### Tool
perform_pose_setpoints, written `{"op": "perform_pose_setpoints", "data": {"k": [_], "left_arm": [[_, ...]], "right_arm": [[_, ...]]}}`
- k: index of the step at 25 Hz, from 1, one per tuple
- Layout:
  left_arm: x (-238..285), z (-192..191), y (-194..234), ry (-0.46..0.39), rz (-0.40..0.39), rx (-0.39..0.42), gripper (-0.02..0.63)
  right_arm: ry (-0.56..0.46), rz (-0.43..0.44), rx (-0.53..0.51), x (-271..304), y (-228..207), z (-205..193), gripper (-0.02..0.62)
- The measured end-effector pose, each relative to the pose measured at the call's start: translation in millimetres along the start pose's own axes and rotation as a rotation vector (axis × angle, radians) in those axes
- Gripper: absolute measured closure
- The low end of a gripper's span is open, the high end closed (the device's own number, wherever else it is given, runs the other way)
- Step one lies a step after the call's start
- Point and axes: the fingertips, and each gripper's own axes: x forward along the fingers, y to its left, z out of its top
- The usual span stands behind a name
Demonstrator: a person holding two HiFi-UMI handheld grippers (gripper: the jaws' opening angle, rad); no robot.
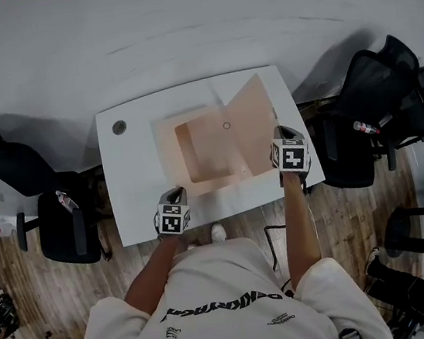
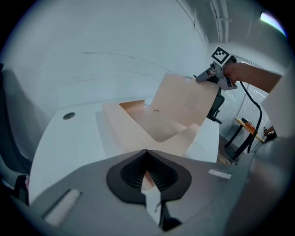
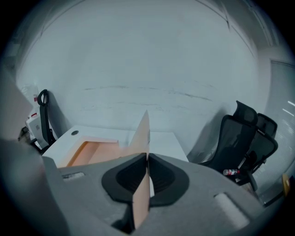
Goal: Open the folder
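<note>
White table (image 1: 134, 203): left gripper (image 2: 146, 156) pinches folder (image 1: 210, 157) edge; right gripper (image 3: 147, 157) clamps cover (image 1: 252, 124) (raised, tilted).

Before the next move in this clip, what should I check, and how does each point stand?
1. Right gripper gripping the cover: ok, the cover stands on edge between its pads.
2. Left gripper holding the folder: ok, jaws shut on its near edge.
3. Cover lifted off the folder's base: ok, raised steeply.
4. Room on the table for the cover to land flat: not ok, the table edge lies close beside it.
5. Loose sheets inside: cannot tell.
</note>
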Motion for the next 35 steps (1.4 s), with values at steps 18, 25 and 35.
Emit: {"op": "perform_pose_setpoints", "data": {"k": [18, 25, 35], "left_arm": [[-5.1, 19.6, -3.6, -0.060, 0.005, -0.024, 0.614], [-13.0, 25.7, -8.8, -0.094, -0.001, -0.020, 0.614], [-31.6, 32.1, -19.8, -0.145, -0.009, -0.030, 0.614]], "right_arm": [[-0.126, 0.093, 0.065, -23.4, 12.4, 17.2, 0.501], [-0.186, 0.156, 0.082, -37.2, 25.2, 28.7, 0.482], [-0.271, 0.182, 0.089, -71.1, 38.7, 42.2, 0.479]]}}
